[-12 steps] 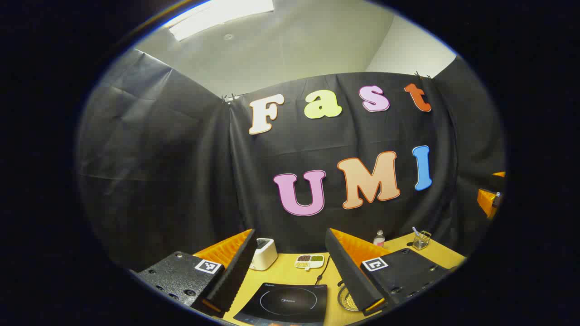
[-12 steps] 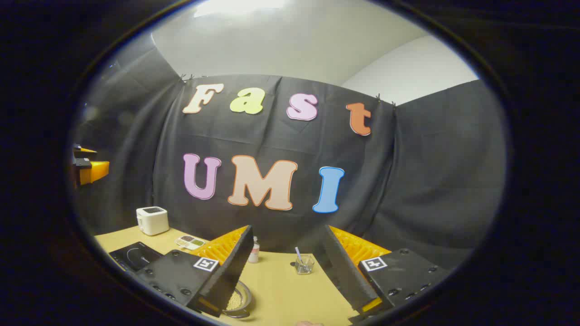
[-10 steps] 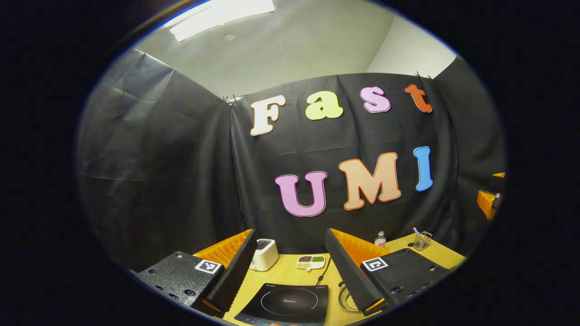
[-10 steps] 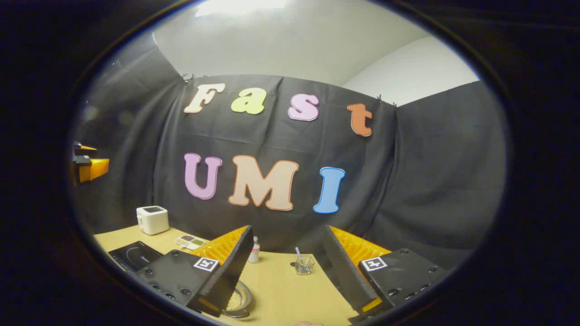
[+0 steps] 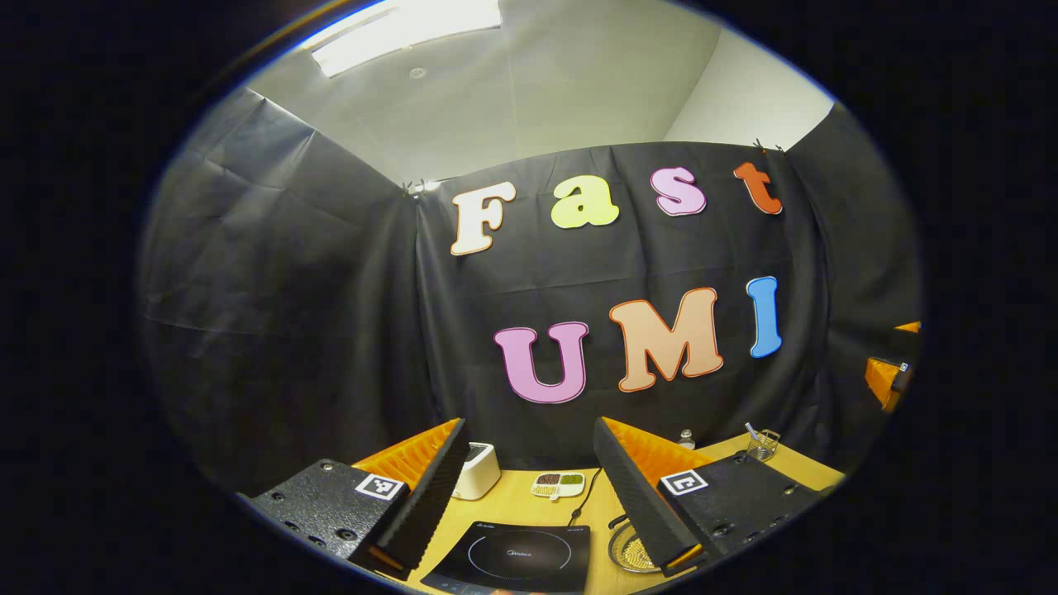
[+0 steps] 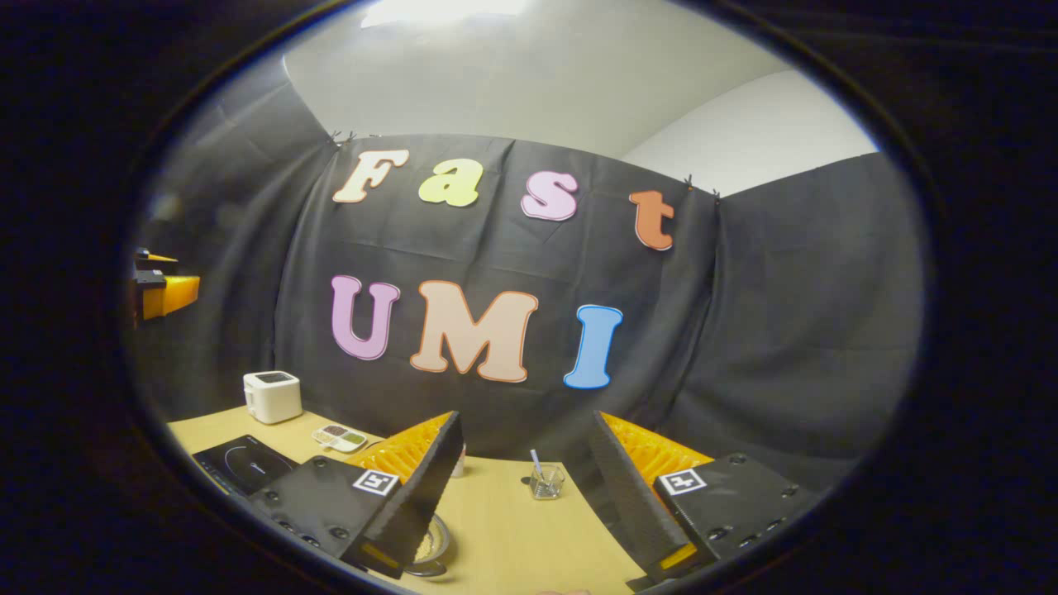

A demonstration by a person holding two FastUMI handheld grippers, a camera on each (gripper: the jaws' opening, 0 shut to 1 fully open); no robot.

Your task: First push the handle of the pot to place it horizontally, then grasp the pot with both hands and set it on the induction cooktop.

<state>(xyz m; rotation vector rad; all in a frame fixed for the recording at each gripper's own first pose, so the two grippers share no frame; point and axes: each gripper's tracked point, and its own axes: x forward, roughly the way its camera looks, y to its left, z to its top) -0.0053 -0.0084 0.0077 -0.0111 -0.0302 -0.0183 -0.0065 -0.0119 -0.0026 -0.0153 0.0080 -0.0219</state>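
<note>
I am holding both the left gripper [image 5: 521, 504] and right gripper [image 6: 519, 496] spread open above the surface [image 6: 504, 529], the pot [image 5: 628, 549] of grains sitting beside the induction cooktop [image 5: 517, 558], toaster [image 5: 475, 469] and divided dish [image 5: 559, 484] standing behind.

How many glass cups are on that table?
1: a clear glass cup with a stick in it, near the table's back edge by the black cloth. Others may be hidden behind the fingers.

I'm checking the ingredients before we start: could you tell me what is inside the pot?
The pot holds small pale grains; the right gripper's finger covers most of the bowl, so the rest cannot be seen.
</note>
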